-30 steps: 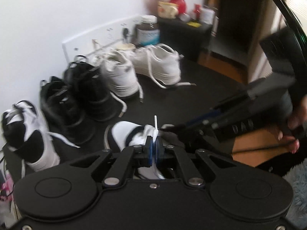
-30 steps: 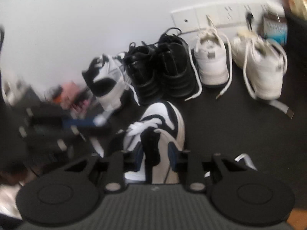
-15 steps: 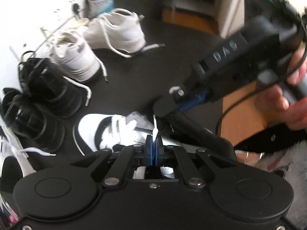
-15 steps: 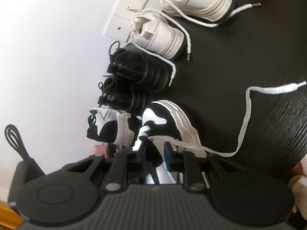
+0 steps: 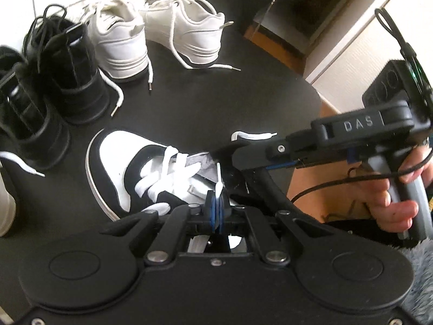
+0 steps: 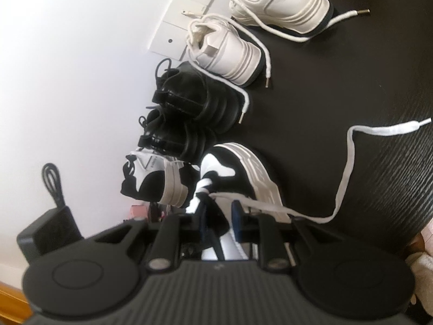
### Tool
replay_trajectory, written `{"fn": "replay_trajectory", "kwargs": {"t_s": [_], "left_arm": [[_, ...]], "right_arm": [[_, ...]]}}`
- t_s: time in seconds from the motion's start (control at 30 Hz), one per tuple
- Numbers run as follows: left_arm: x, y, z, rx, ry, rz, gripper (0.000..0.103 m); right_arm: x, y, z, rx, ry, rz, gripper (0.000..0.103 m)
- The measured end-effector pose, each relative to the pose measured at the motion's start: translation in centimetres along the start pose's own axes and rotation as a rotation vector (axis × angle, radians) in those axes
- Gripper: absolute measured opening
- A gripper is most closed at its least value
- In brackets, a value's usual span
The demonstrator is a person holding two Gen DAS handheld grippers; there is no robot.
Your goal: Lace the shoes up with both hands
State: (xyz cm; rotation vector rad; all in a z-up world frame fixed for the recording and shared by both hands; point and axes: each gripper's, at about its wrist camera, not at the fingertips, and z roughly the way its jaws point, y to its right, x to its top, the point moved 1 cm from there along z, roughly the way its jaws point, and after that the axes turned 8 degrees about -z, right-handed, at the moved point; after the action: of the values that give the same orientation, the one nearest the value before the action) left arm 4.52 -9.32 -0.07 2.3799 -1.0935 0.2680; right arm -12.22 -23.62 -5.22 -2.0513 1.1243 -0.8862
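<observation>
Left claw (image 5: 216, 211) nearer sneaker (image 5: 130, 168), toe pointing upper-left

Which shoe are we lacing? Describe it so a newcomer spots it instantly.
On the black table, past the row of shoes along the wall, one black-and-white sneaker lies alone nearest the claws. Unlike the all-white and all-black pairs, it is two-toned, with flat white laces.

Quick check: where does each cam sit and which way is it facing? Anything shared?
Left wrist: on the left gripper, shut on a white lace tip, facing the black-and-white sneaker; the right gripper body and hand show.
Right wrist: on the right gripper, open, rolled sideways, facing the wall.
Shared: that sneaker, the black table and the shoe row.
</observation>
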Motion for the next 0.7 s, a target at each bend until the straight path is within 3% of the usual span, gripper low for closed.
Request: {"fn": "replay_trajectory", "kwargs": {"t_s": [0.23,0.5,0.7], "left_arm": [[0.1,-1.0,0.1,-0.043,0.001,-0.081,0.002],[-0.2,-1.5,0.2,-0.067,0.01,-0.115,0.003],[-0.4,-2.2,0.1,-0.097,0.023,-0.157,0.003]], "right_arm": [[0.0,0.0,0.0,-0.003,-0.001,-0.003,0.018],[-0.1,2.9,0.3,0.088,-0.029,0.269,0.018],[-0.3,3.2,0.4,0.095,-0.038,0.32,0.019]]}}
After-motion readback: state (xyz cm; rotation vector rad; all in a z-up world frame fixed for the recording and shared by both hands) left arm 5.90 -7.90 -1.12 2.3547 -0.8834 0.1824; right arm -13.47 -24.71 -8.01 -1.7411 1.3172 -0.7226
